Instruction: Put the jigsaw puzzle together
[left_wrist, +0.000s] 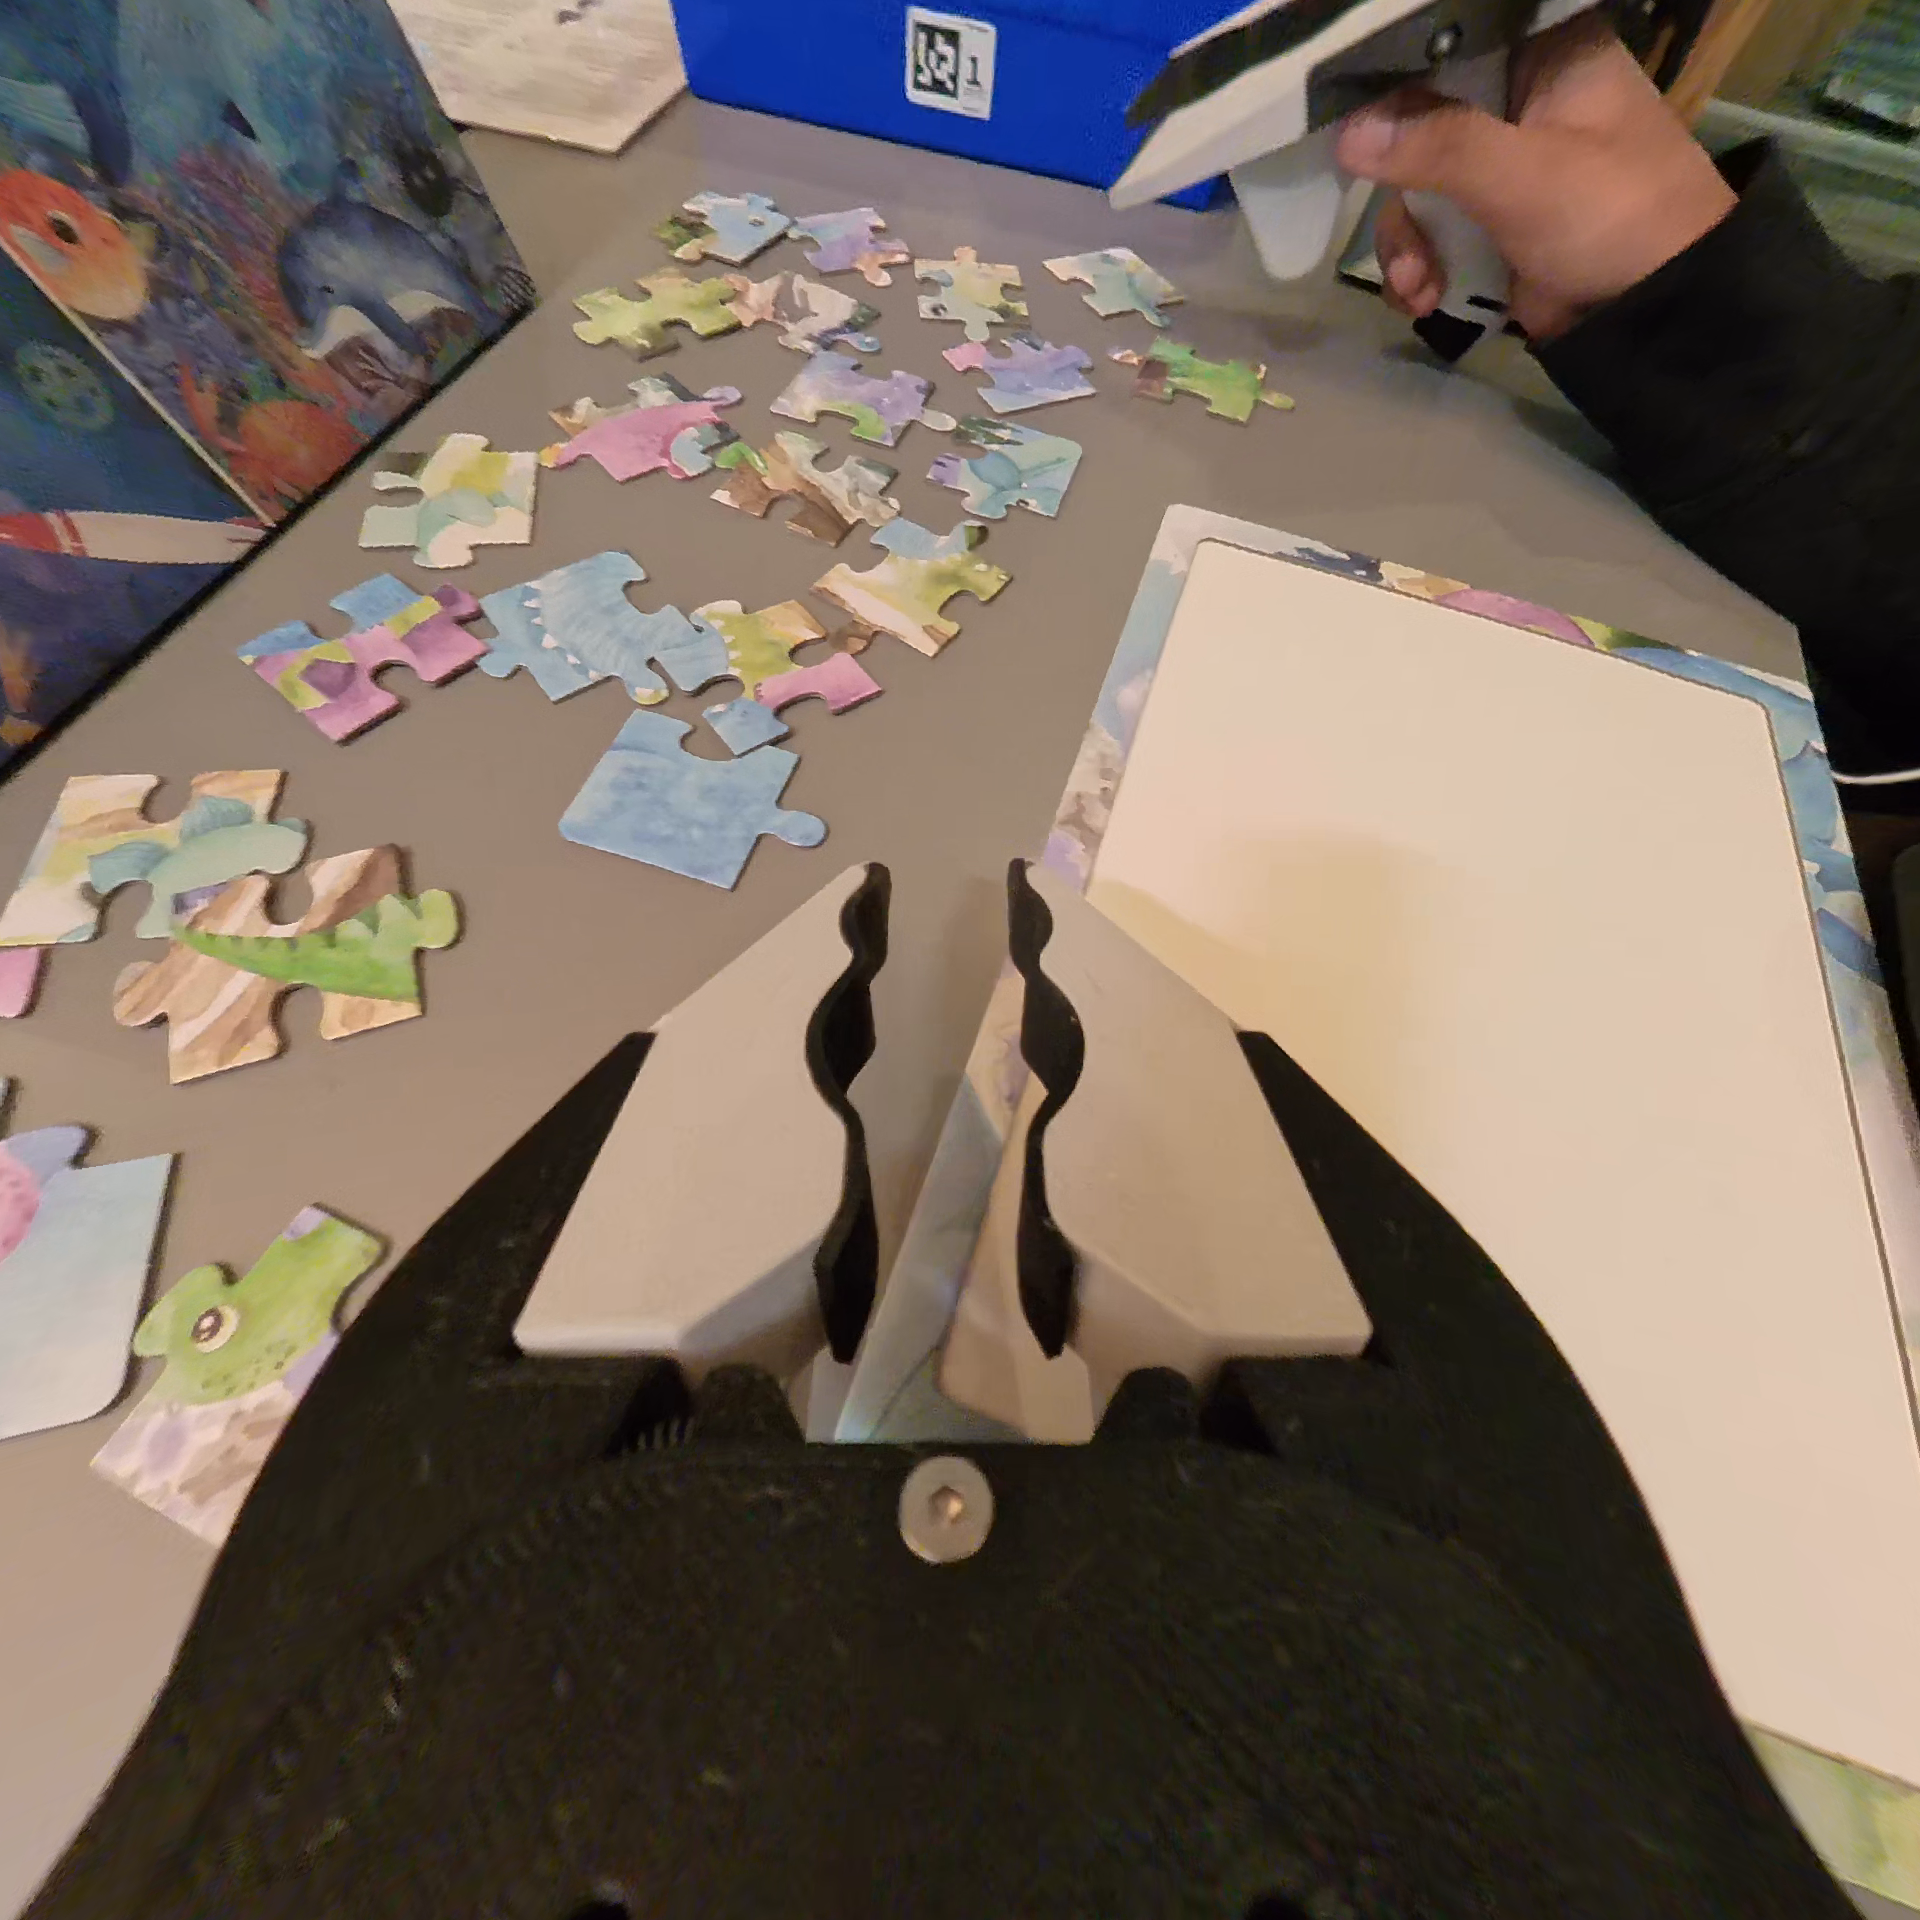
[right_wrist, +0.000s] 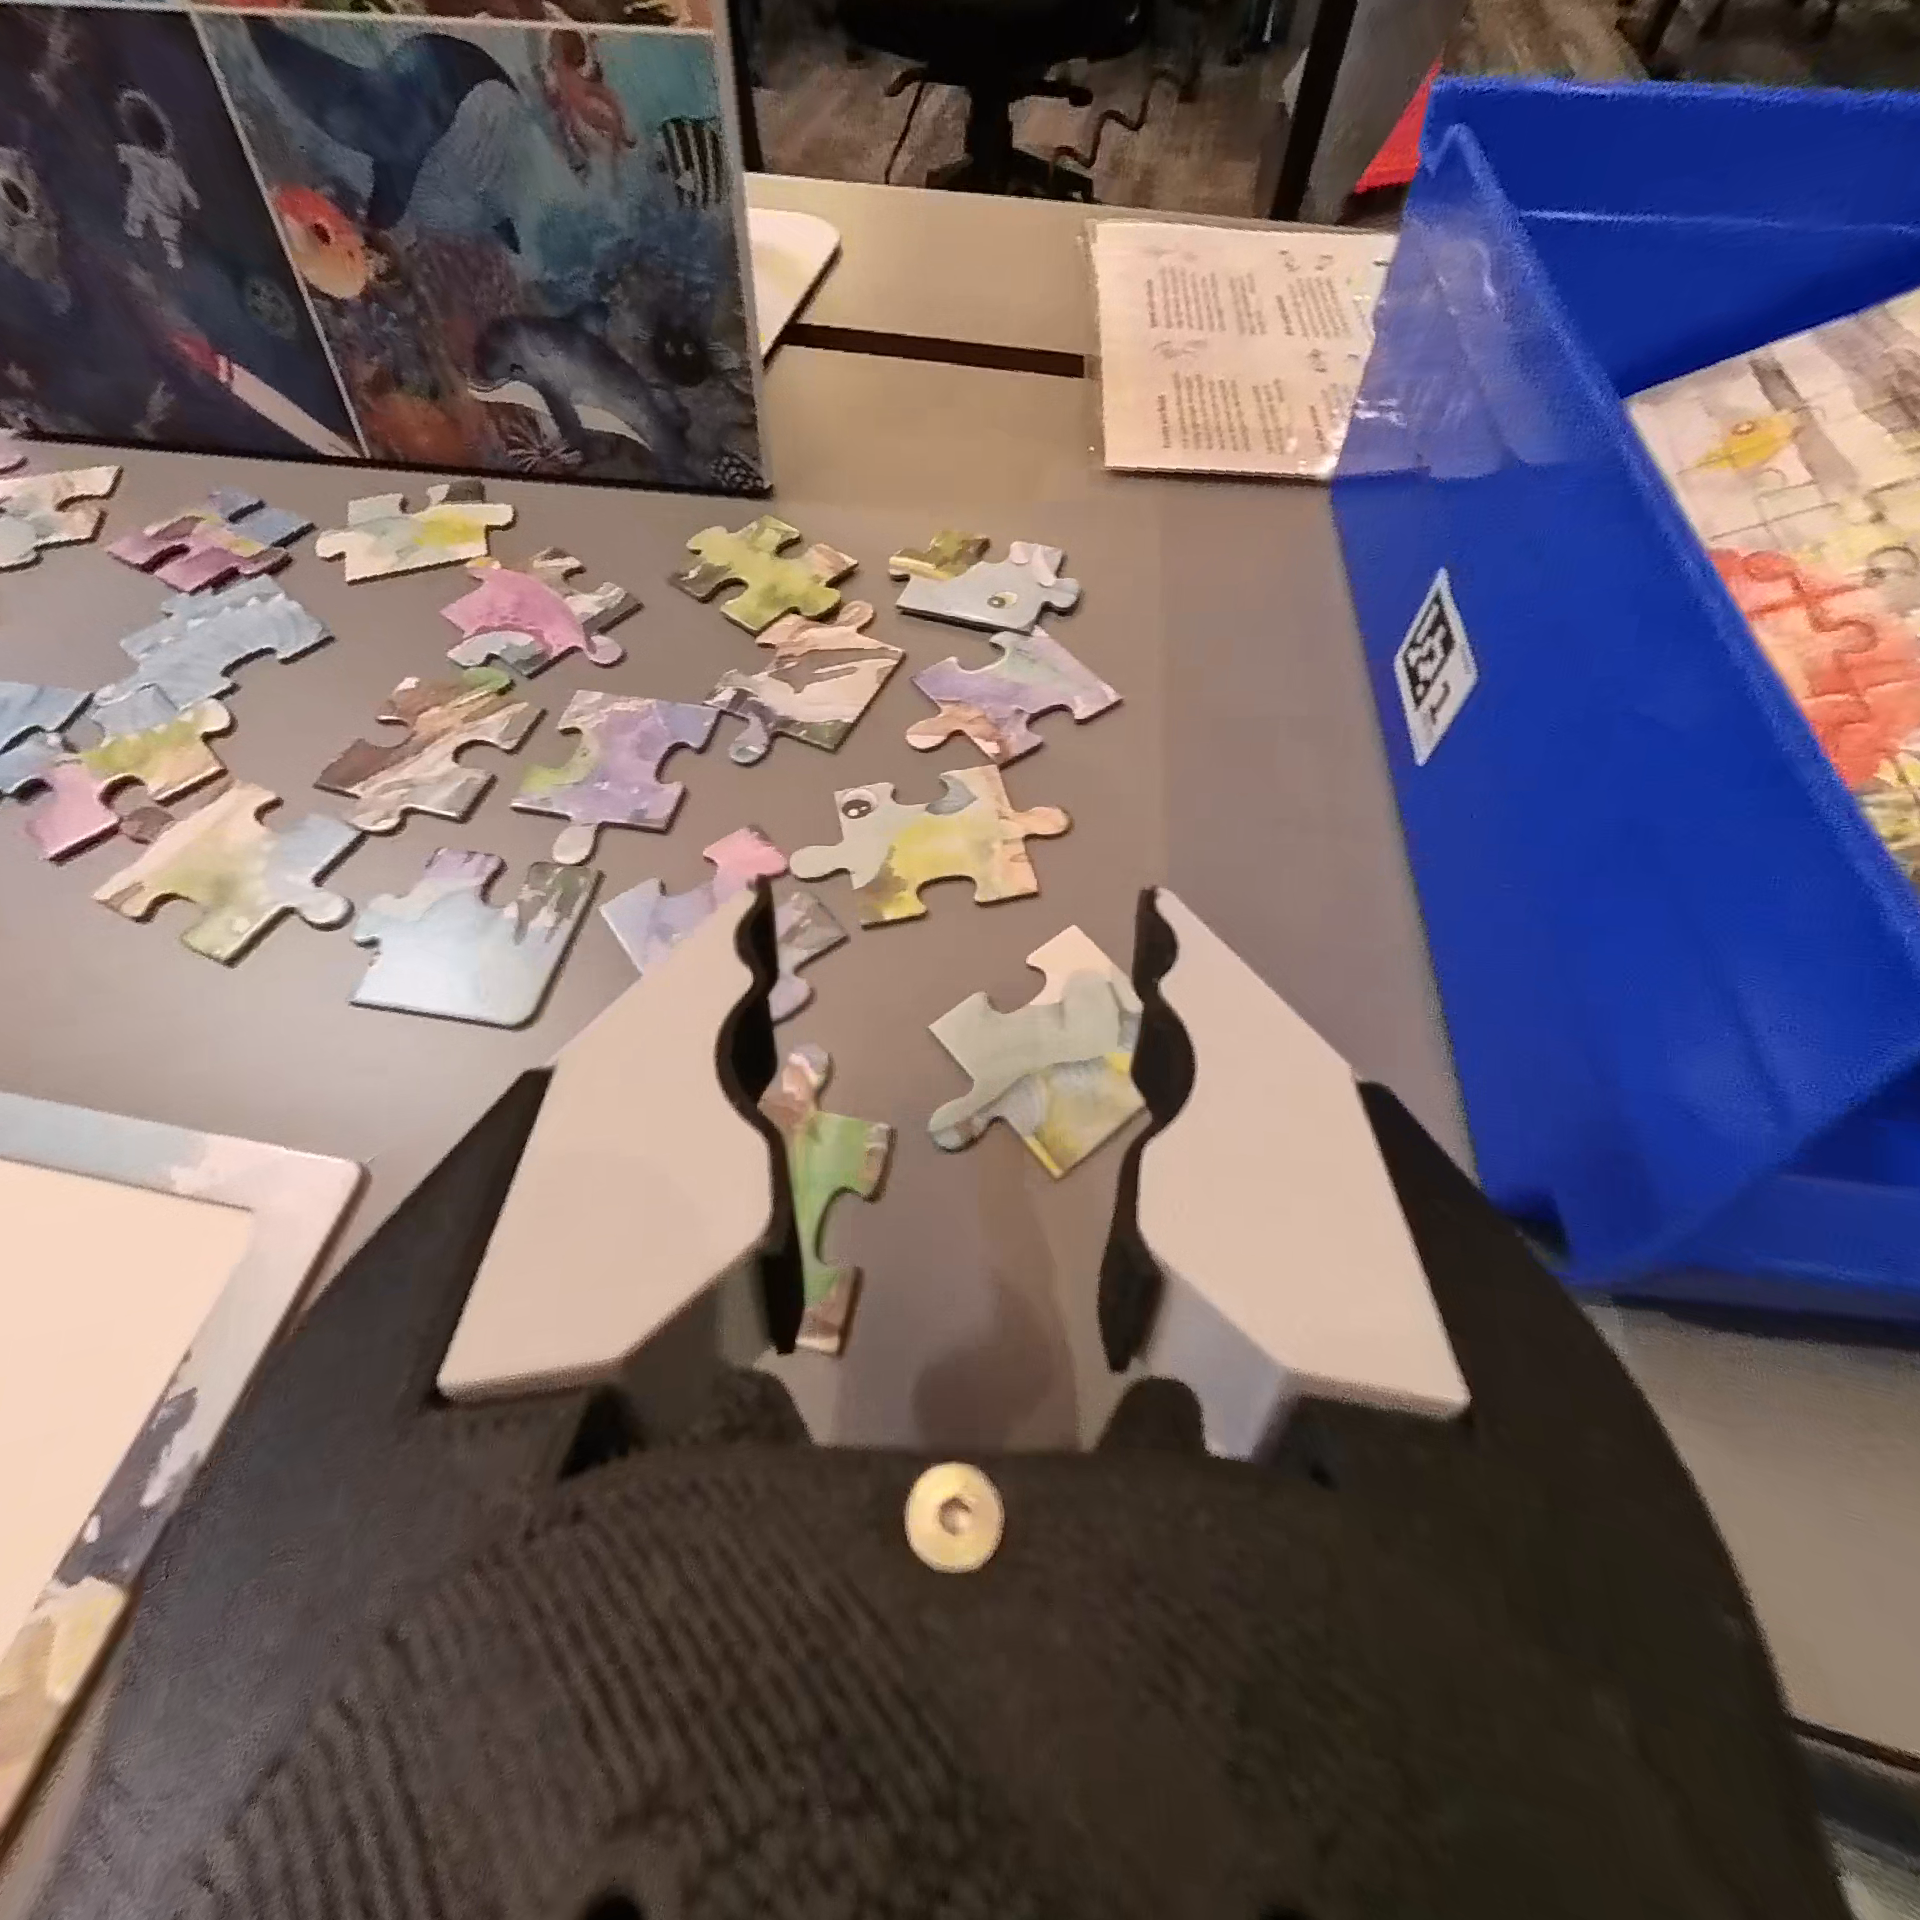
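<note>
Puzzle tray (left_wrist: 1455, 935) lies flat on the grey table (left_wrist: 1351, 436), white bed bare, no piece seated yet; only its printed border shows colour. Task looks to be at its very start.

Loose pieces (left_wrist: 790, 457) spread face-up across the table left of the tray, mostly apart, a few touching or overlapping. Likely laid out so each can be read and picked singly.

Left gripper (left_wrist: 948, 878) sits low at the tray's near-left edge, fingers narrowly parted, nothing between them. The tray's border runs beneath the gap. Probably placed to steady or square the tray; cannot tell whether it touches.

Right gripper (right_wrist: 954, 904) hovers over the pieces nearest the blue bin (right_wrist: 1621, 831), fingers wide, holding nothing. A green-and-brown piece (right_wrist: 831, 1174) lies under the gap beside the left finger; a pale blue-yellow piece (right_wrist: 1039, 1070) sits just by the right finger. Judged: lining up for a first pick, target unclear. In the left view the person's hand (left_wrist: 1538, 208) holds this gripper raised off the table.

Illustrated box (right_wrist: 416, 260) stands behind the pieces. Printed sheet (right_wrist: 1226, 343) lies beside the bin, which holds an assembled puzzle (right_wrist: 1818, 644).
</note>
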